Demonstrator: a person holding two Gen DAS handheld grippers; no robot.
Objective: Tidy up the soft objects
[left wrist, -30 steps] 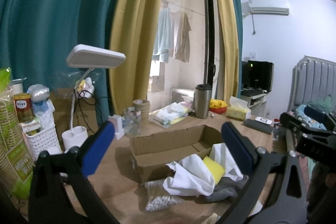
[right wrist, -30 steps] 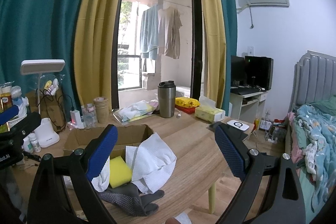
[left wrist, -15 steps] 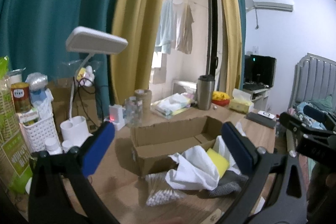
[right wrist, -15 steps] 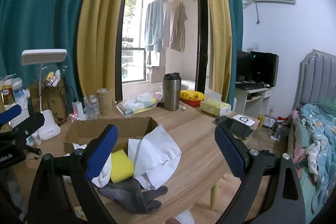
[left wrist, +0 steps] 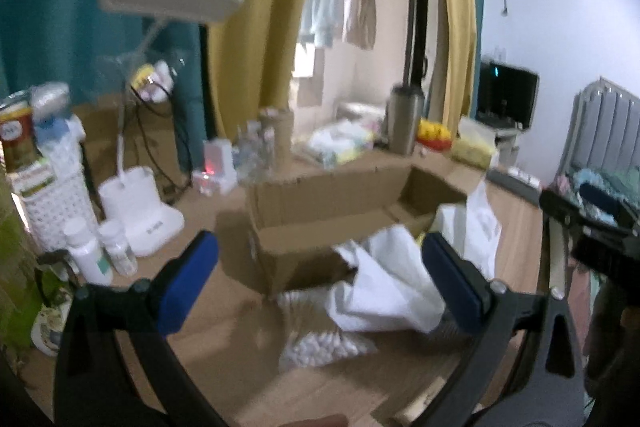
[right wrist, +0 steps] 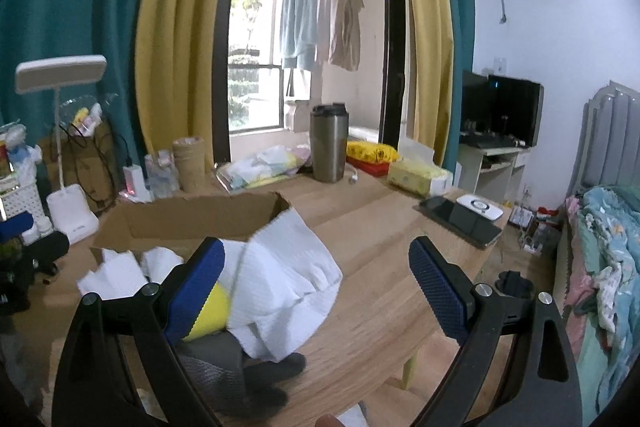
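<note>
Left wrist, left claw (left wrist: 320,281) spread above cloths (left wrist: 386,287), right claw (right wrist: 316,287) spread.

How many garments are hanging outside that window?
3, on a line behind the glass door: a light blue shirt on the left, a pale one in the middle, a beige one on the right. More could hang behind the yellow curtains.

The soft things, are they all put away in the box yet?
Not yet. The cardboard box looks mostly empty inside. The white cloth, yellow sponge and grey glove lie piled on the table beside it. Nothing is in hand: the left claw and right claw are both open. All the putting away is left.
</note>
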